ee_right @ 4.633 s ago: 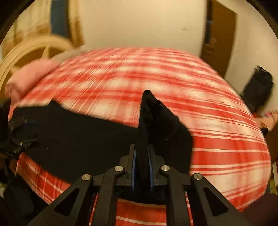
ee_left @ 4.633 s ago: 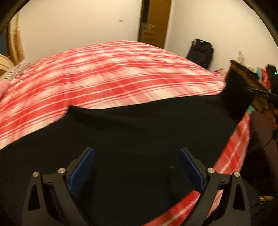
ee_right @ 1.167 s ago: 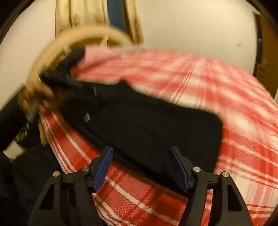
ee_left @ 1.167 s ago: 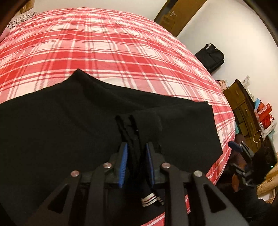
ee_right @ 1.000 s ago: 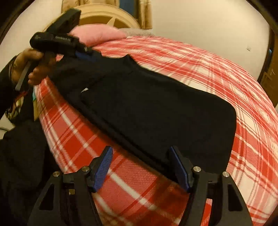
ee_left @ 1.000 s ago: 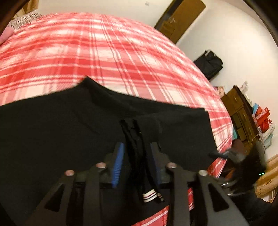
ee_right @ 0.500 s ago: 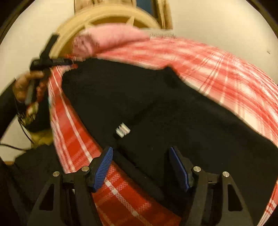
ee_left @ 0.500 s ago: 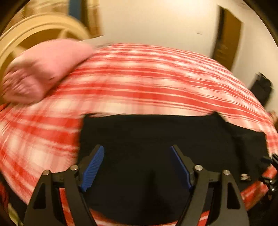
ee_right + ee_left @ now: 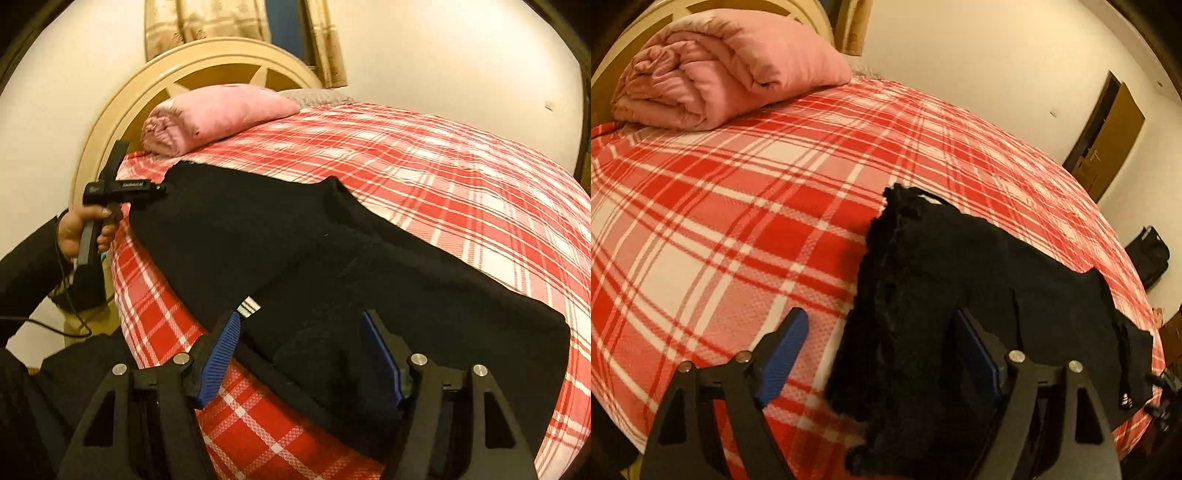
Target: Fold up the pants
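Seemed mid-fold on the black fleecy pants (image 9: 945,295) spread on the red-and-white plaid bed (image 9: 746,206), left tool (image 9: 882,354) opening wide, right tool (image 9: 306,354) wide and empty; next likely needed gripping the raw end.

A home bedroom: a bed with a red-and-white plaid cover (image 9: 738,206), rolled pink quilt (image 9: 720,66) upper left, cream arched headboard (image 9: 207,62), brown wooden door (image 9: 1108,136).
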### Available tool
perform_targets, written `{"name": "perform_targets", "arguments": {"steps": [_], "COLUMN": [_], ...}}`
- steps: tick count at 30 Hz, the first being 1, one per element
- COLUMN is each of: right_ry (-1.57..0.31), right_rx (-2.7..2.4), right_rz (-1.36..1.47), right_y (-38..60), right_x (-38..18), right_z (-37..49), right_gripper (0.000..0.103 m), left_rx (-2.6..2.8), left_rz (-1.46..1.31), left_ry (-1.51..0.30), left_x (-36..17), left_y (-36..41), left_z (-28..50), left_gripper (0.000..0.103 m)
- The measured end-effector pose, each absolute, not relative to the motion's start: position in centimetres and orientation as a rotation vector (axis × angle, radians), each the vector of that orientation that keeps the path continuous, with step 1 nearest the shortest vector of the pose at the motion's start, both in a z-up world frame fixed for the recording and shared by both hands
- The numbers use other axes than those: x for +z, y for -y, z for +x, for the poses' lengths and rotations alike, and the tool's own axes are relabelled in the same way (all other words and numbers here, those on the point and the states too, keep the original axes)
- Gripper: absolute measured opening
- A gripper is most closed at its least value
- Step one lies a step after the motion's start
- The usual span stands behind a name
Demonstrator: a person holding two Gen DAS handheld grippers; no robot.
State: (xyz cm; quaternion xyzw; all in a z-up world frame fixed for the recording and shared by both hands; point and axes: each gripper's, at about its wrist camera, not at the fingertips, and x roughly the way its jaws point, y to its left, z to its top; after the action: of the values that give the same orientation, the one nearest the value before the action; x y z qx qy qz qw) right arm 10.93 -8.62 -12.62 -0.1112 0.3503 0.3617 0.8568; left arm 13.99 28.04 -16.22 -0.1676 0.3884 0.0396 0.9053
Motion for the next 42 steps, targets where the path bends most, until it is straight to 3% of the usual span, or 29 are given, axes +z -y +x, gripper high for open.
{"name": "perform_targets", "arguments": {"steps": [3,4,7,12,14,15,17,20,30,42], "right_ry": [-0.726,-0.726,-0.723,-0.717,-0.714,-0.712,-0.704,-0.693,-0.654,-0.591], "right_rx": [0.763,0.767,0.776,0.764,0.755,0.751,0.738,0.723,0.643,0.512], "right_rz": [-0.229,-0.234,-0.257,-0.255,-0.243,-0.237,-0.222,-0.206,-0.157,-0.107], "right_y": [8.3,8.1,7.6,7.7,8.1,8.3,8.8,9.5,11.9,19.1], "right_x": [-12.6,-12.7,-13.0,-12.9,-12.7,-12.6,-12.4,-12.0,-10.8,-8.5], "right_z": [10.6,10.4,10.1,10.2,10.3,10.4,10.4,10.6,11.2,11.1], "right_gripper": [0.069,0.069,0.069,0.069,0.069,0.069,0.069,0.069,0.069,0.069], "left_rx": [0.038,0.014,0.004,0.001,0.002,-0.003,-0.052,-0.06,-0.157,-0.476], "left_rz": [-0.365,-0.379,-0.371,-0.387,-0.371,-0.373,-0.396,-0.41,-0.477,-0.413], "left_ry": [-0.804,-0.805,-0.812,-0.792,-0.796,-0.8,-0.806,-0.804,-0.678,-0.618], "left_x": [-16.1,-15.9,-15.7,-16.3,-16.2,-16.2,-16.0,-15.4,-10.0,-2.8], "left_y": [-27.9,-27.9,-27.7,-27.8,-27.5,-27.6,-27.7,-27.7,-25.5,-12.2], "left_z": [14.1,14.0,13.8,13.8,14.0,14.0,14.0,13.6,11.3,12.4], "left_gripper": [0.068,0.056,0.054,0.061,0.058,0.054,0.031,0.02,0.011,0.011]}}
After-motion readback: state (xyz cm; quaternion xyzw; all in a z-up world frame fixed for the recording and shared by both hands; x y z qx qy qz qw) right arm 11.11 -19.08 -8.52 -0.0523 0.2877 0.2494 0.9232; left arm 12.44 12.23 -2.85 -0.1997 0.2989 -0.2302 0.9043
